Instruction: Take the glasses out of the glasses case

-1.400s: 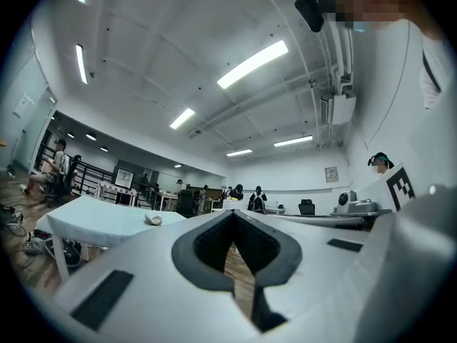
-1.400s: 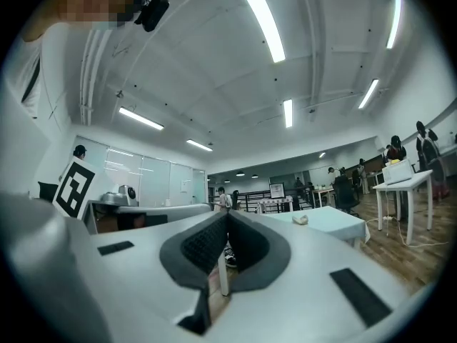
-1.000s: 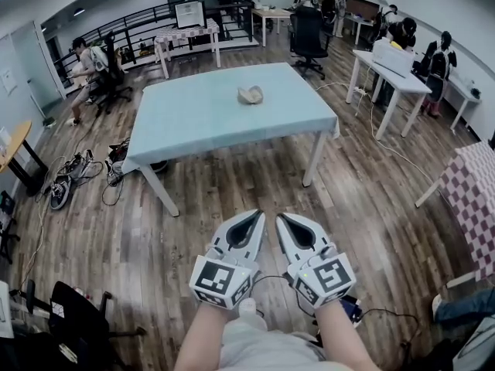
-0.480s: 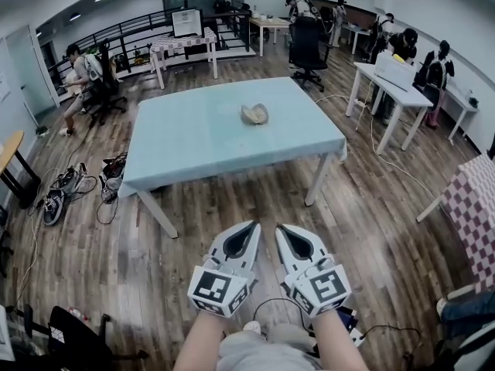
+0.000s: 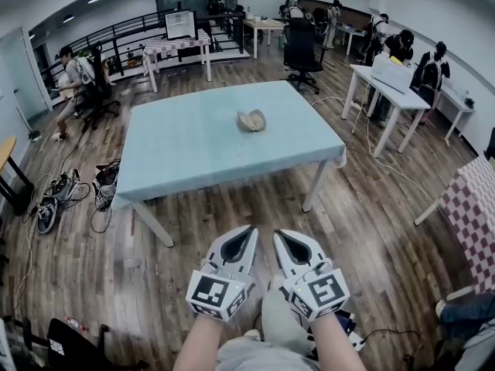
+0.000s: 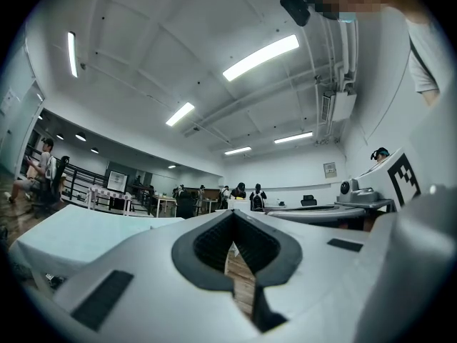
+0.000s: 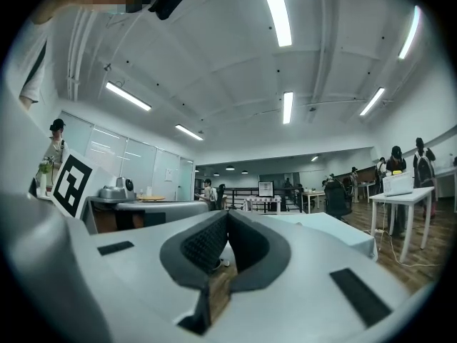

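Observation:
A beige glasses case [image 5: 250,120] lies on the light blue table [image 5: 193,149] toward its far side, seen in the head view; I cannot tell whether glasses are in it. Both grippers are held side by side low over the wooden floor, well short of the table. My left gripper [image 5: 249,230] is shut with nothing in it, its jaw tips meeting in the left gripper view [image 6: 232,216]. My right gripper [image 5: 278,235] is likewise shut and empty [image 7: 227,216]. The table's edge [image 7: 335,231] shows past the right jaws.
White desks [image 5: 387,79] with seated people stand at the right, and a checkered-cloth table [image 5: 472,199] at the far right. Cables and shoes [image 5: 69,195] lie on the floor left of the table. An office chair [image 5: 298,49] stands beyond it.
The table has come a little nearer and shifted in the head view as I step forward. Both grippers stay shut and side by side.

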Action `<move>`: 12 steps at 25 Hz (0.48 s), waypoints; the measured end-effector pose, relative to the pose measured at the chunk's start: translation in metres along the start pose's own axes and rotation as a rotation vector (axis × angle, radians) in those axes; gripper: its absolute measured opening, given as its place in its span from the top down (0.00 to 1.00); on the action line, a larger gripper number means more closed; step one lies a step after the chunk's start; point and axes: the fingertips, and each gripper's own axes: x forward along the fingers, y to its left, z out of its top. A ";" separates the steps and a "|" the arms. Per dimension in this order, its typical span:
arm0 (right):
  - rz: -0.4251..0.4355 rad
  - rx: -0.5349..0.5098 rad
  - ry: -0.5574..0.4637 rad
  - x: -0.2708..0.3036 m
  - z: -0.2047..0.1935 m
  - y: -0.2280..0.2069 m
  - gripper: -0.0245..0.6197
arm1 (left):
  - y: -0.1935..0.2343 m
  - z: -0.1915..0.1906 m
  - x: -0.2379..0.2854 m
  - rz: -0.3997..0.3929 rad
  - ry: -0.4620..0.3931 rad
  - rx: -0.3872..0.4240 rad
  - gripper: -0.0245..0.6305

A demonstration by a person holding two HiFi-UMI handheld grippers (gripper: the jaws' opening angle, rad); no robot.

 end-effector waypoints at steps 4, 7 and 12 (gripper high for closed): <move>0.005 -0.021 0.000 0.017 -0.003 -0.012 0.95 | 0.013 -0.005 0.015 0.007 0.011 0.018 0.95; 0.027 -0.038 0.002 0.034 -0.007 -0.024 0.95 | 0.022 -0.010 0.033 0.013 0.021 0.036 0.95; 0.050 -0.037 0.014 0.065 -0.011 -0.049 0.95 | 0.041 -0.013 0.069 0.017 0.028 0.032 0.95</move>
